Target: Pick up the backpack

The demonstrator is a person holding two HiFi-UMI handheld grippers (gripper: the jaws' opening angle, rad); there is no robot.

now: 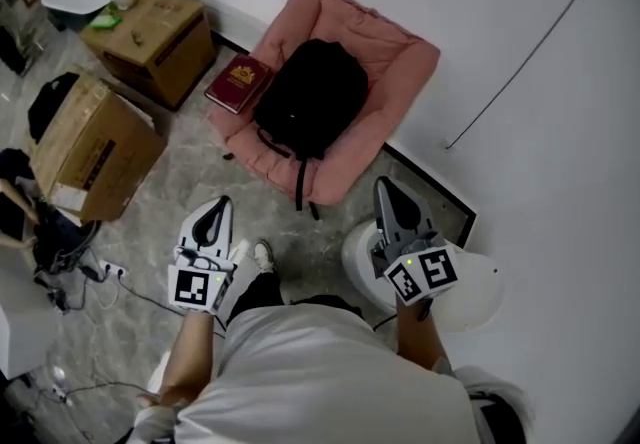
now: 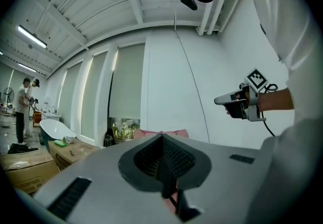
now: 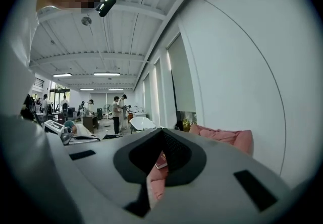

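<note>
Backpack (image 1: pixel 310 97), black, lies inside the pink floor cushion (image 1: pixel 400 62), a red book (image 1: pixel 238 82) on its edge beside it, while the left gripper (image 1: pixel 218 207) and right gripper (image 1: pixel 386 188) hover nearby, jaws pressed together, empty.

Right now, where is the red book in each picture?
Head view: the red book lies upper left of the middle, at the left edge of the pink cushion, next to the black backpack.
Left gripper view: not in it; only the cushion's top edge shows.
Right gripper view: a small bit shows low in the middle, seen between the right gripper's jaws.
Shared landmark: the pink cushion.
</note>
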